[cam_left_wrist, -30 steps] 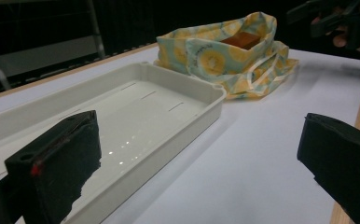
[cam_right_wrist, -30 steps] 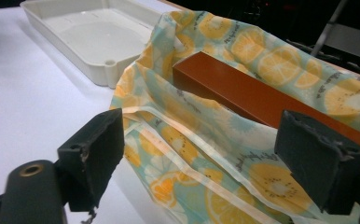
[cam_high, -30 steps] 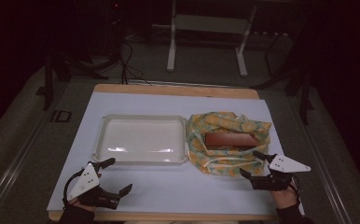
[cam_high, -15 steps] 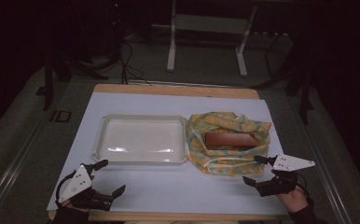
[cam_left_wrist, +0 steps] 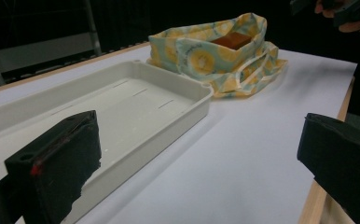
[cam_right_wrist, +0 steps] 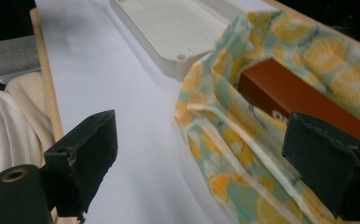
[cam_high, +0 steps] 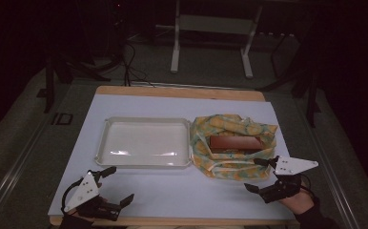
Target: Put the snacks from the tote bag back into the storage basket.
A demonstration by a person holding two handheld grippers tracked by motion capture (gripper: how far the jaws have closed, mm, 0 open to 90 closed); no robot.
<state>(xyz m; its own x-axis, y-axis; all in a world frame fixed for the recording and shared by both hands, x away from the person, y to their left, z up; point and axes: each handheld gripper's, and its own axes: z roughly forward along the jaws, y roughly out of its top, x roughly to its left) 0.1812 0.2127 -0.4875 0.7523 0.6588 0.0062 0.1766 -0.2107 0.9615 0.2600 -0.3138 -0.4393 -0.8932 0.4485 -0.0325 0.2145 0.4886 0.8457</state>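
Red-brown rectangular box [cam_high: 235, 142] inside lemon-print cloth bag [cam_high: 233, 145], right of white plastic tray [cam_high: 144, 143]. Right gripper [cam_high: 264, 175] near, wide open, empty; left gripper [cam_high: 115, 187] likewise. Probably best approached squarely, avoiding fabric.

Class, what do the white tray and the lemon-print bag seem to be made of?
Tray: probably moulded plastic, smooth off-white with a slight sheen and rounded rim. Bag: likely thin woven fabric, matte; it folds and slumps softly, with flat strap handles.
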